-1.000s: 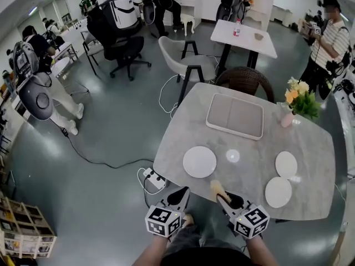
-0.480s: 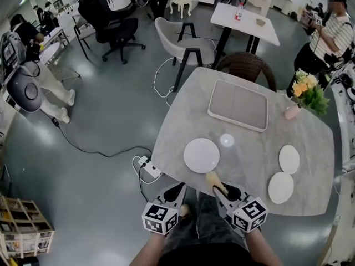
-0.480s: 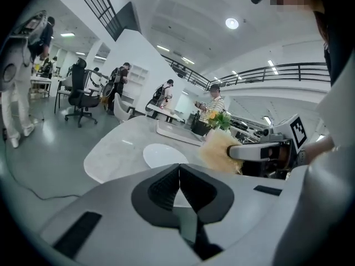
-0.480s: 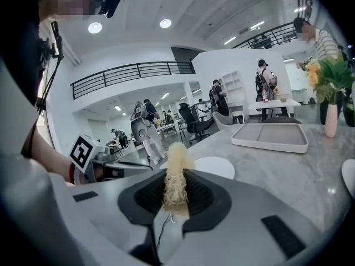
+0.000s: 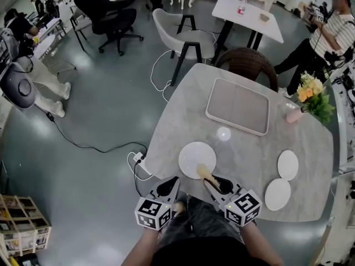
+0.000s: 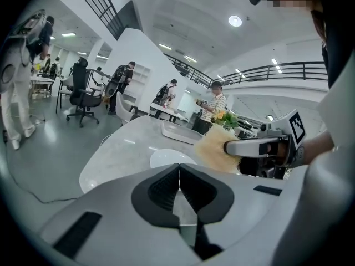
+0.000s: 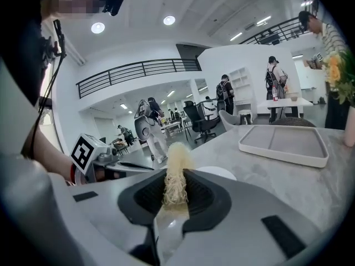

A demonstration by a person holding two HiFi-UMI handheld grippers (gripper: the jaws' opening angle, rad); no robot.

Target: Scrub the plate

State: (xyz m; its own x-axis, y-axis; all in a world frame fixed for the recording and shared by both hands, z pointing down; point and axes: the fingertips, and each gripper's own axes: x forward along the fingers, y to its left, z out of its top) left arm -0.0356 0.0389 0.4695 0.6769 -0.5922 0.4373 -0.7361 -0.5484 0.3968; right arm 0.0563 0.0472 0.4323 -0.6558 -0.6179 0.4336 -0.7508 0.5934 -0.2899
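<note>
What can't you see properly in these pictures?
- Head view: whether the scrubber touches the plate; too small to tell.
- Right gripper view: most of the plate, hidden behind the right gripper.
- Head view: the small round thing beside the tray; too small to name.

Open office hall: swivel chair (image 5: 113, 18), white table (image 5: 250, 15) (mezzanine railing (image 7: 138, 70) overhead)

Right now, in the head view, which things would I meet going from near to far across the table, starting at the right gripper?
right gripper → pale yellow fibrous scrubber → round white plate → rectangular grey tray → brown wicker chair behind the table
</note>
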